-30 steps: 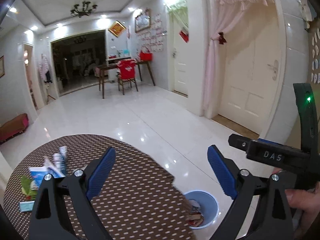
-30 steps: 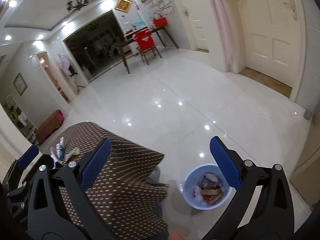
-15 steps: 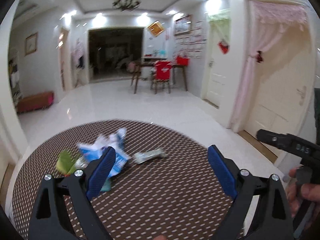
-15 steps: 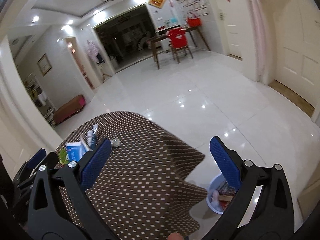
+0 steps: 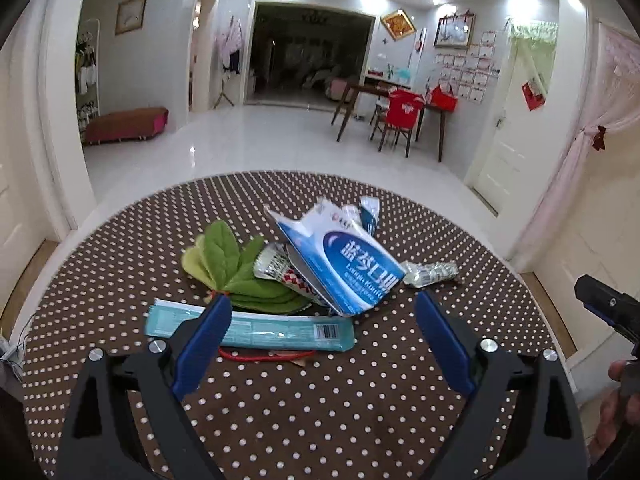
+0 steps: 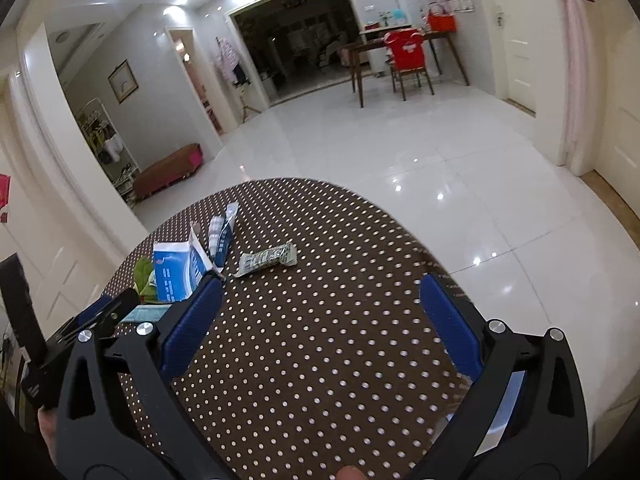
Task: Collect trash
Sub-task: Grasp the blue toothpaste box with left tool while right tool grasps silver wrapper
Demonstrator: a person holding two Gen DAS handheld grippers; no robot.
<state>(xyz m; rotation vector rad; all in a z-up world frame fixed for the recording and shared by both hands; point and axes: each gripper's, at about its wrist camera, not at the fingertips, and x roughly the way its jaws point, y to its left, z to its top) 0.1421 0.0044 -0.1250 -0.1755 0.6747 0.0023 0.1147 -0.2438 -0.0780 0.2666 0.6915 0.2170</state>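
Blue pads line the black fingers of the left gripper (image 5: 320, 340), whose jaws stand wide and are closing slightly with nothing pressed between them, poised over a round table under a brown, white-dotted cloth (image 5: 320, 420). Just beyond its left pad lies a long flat teal wrapper with a barcode (image 5: 276, 330), and a thin red strip (image 5: 260, 357) lies against that wrapper's near edge. Behind the teal wrapper sit a bunch of green leaves (image 5: 236, 264), a torn blue-and-white carton with printed lettering (image 5: 344, 264) propped up at a tilt, and a crumpled silver foil packet (image 5: 430, 273) to the carton's right, all close together near the table's middle. The right gripper (image 6: 320, 312), also blue-padded, is spread wide and empty above bare cloth, with the trash lying beyond its left pad. Farther off, across a glossy white tile floor (image 5: 260, 140), stand a dark wooden table (image 5: 360, 92) and a chair draped in red (image 5: 402, 110).
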